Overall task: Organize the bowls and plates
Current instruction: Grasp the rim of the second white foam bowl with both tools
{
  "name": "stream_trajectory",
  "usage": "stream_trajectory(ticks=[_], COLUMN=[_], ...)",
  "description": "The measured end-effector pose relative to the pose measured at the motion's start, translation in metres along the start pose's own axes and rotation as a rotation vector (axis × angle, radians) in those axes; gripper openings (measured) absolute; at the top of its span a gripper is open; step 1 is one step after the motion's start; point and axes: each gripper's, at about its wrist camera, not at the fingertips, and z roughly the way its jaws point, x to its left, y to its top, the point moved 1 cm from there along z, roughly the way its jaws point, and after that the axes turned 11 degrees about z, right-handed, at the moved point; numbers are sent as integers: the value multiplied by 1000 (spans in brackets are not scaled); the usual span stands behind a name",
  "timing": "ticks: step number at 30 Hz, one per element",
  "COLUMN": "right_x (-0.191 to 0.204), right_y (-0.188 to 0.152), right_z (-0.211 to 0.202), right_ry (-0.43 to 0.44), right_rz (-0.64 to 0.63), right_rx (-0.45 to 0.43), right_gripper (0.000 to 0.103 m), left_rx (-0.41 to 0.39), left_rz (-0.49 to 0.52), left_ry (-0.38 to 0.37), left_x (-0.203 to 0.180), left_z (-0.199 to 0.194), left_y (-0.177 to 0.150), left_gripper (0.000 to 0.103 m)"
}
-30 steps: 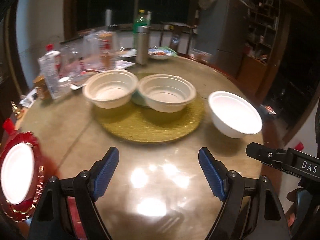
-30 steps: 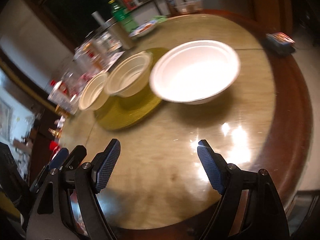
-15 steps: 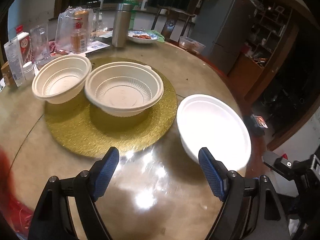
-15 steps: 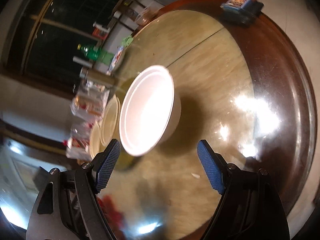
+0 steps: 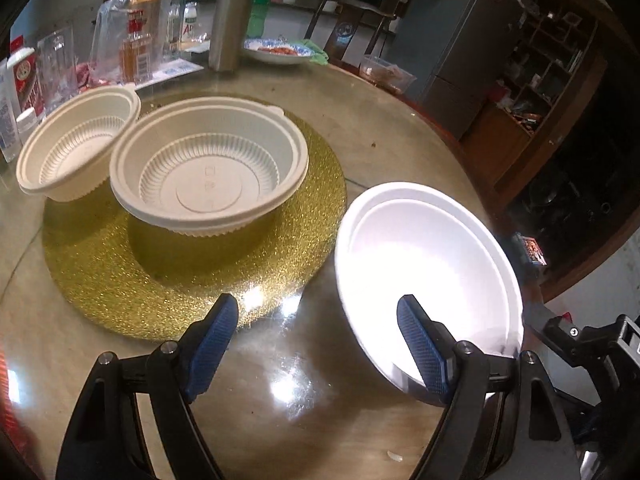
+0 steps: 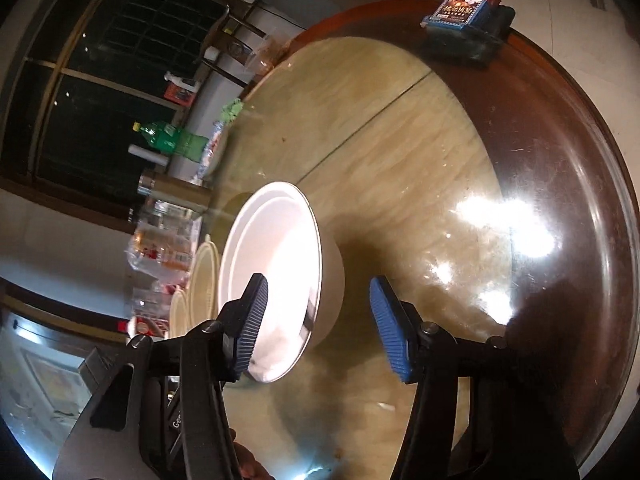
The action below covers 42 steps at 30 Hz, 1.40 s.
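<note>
Change: both grippers are closer to the white bowl [image 5: 424, 264] than a moment ago; the right wrist view is rolled further onto its side.
White bowl: smooth, plain white, round, with a stepped inner rim and a glare-washed inside; upright on the table [image 5: 304, 364], just beside the gold mat's right edge.
Right gripper [image 6: 318, 320]: jaws spread, straddling the white bowl's near wall, one blue pad inside the rim, the other outside; contact cannot be told.
Left gripper [image 5: 320, 344]: jaws spread, holding nothing; its right pad shows in front of the white bowl's near rim.
Cream bowls: larger ribbed bowl [image 5: 208, 176] sits on the gold mat [image 5: 132, 288]; smaller ribbed bowl [image 5: 76, 144] is at its left, rims meeting, partly off the mat.
Table: round, glossy, pale centre with a dark red-brown border.
Far side: steel flask [image 5: 228, 24], green bottle [image 5: 262, 4], patterned dish of food [image 5: 278, 50].
Right edge: card box [image 6: 464, 4] on a dark block.
</note>
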Motion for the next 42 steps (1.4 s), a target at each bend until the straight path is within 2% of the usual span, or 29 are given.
stream_trajectory(ticks=[2,5,6,7,8,10,13,15,23,31,42], right_x=[-1,2,3,5,7,14,19,16,9,18,41], right_y=[-1,-3,-5,-6,-9,-16,-25,-25,-30,-39,-79], right_z=[6,16,17,18,18,19,15,14,1,-27,-19], right_ry=[-24,-48,-58,-71,-89,-106,-143,-136,-119,-50,9], right_rz=[-6,-20,-30,-41,-62,-113,-153,-145,-120,-137,-202], right_rx=[6,13,11,5,-11,-7,-40,-34,-40,-57,30], right_gripper=[45,38,26,15,14,7,7,7,6,6,7], left_rx=[-2,-5,-5,-7,6,32,33,40,13,-60,-89], left_rz=[-7,-7,-3,6,36,81,78,55,100,155,113], left_ry=[-4,-8,3,16,15,-23,-20,-49,-63,-6,99], left_x=[2,4,4,3,1,-6,-5,0,-10,-22,18], left_z=[0,1,1,1,3,7,3,2,-12,-53,-83], left_y=[-1,-2,-2,-3,-2,-3,-5,-5,-4,-8,-23], left_gripper=[82,80,78,61,38,15,14,12,11,11,11])
